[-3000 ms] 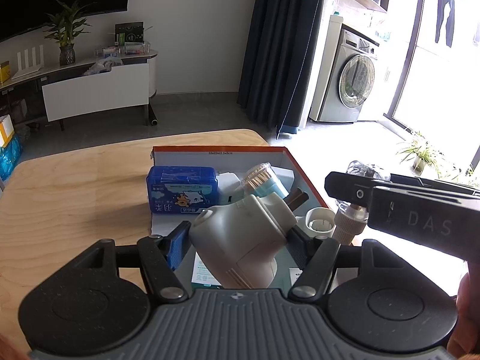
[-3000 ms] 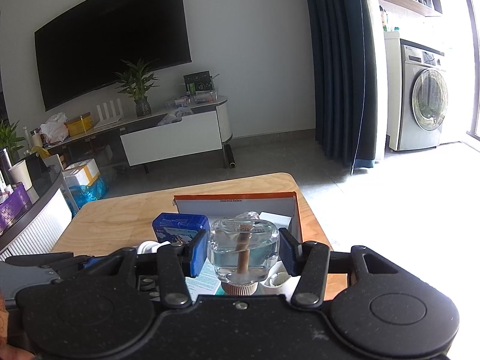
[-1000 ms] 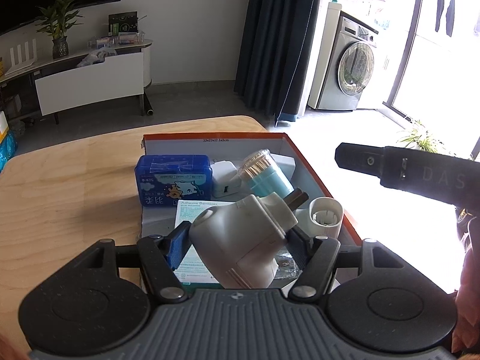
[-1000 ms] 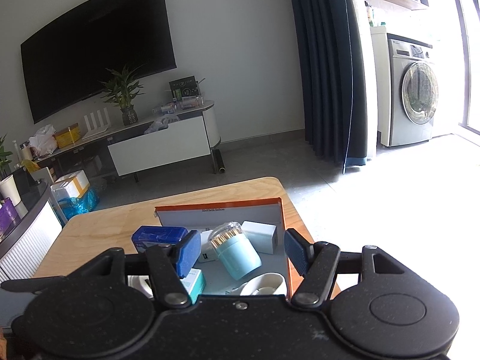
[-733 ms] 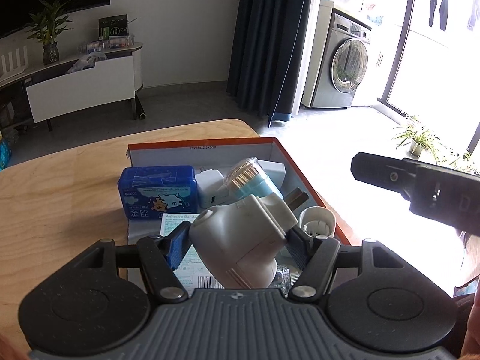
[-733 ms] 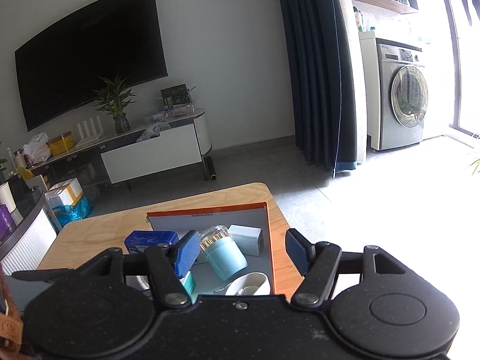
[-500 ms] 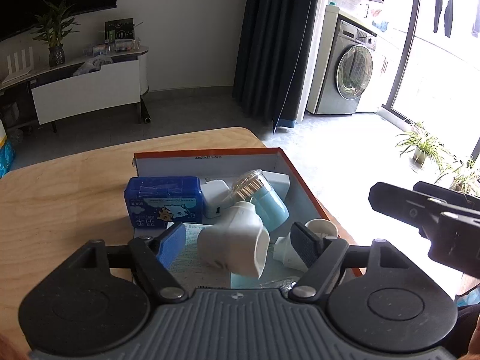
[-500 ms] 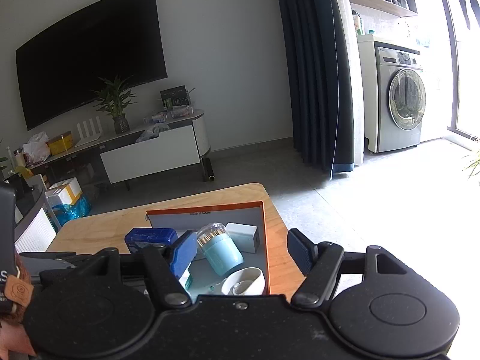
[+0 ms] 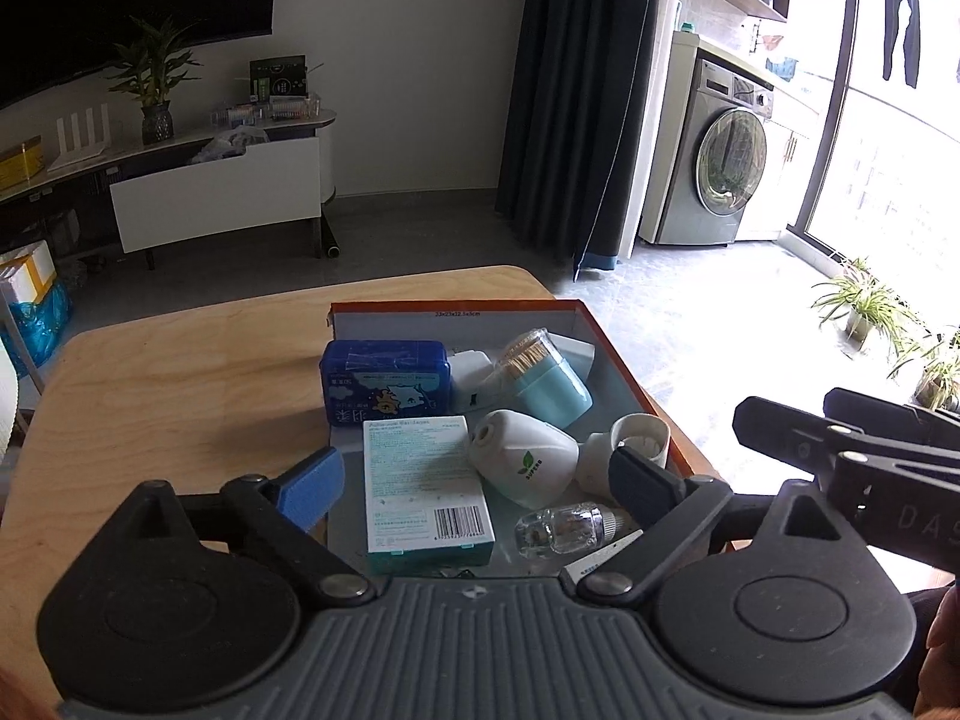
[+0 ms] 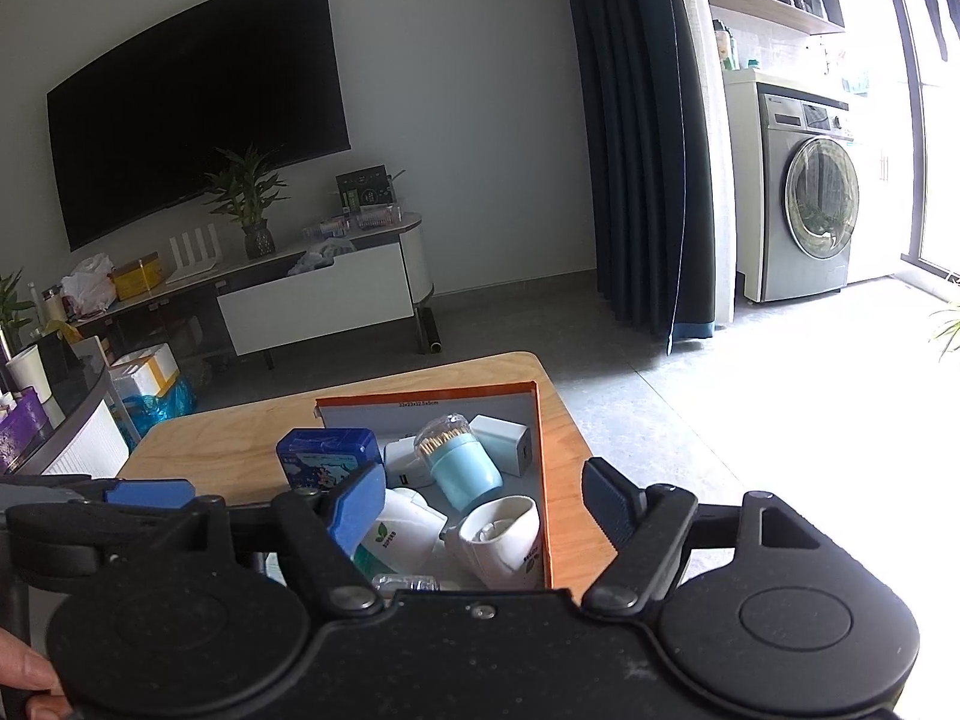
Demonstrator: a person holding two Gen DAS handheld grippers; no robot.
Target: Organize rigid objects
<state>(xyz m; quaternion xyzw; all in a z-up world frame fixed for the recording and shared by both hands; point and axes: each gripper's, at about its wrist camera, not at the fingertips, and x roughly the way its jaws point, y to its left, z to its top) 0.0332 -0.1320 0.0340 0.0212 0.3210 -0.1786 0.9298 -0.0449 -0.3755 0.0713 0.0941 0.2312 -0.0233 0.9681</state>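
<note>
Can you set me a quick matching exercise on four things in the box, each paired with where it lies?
Things:
1. blue case
2. toothpick jar
3. clear glass bottle
4. teal-edged carton

Places:
A. lying on its side at the near end of the box
B. standing in the far left corner
C. flat, near left, barcode facing up
D. tipped over mid-box, toothpicks pointing to the far left

Pairs: 1-B, 2-D, 3-A, 4-C
</note>
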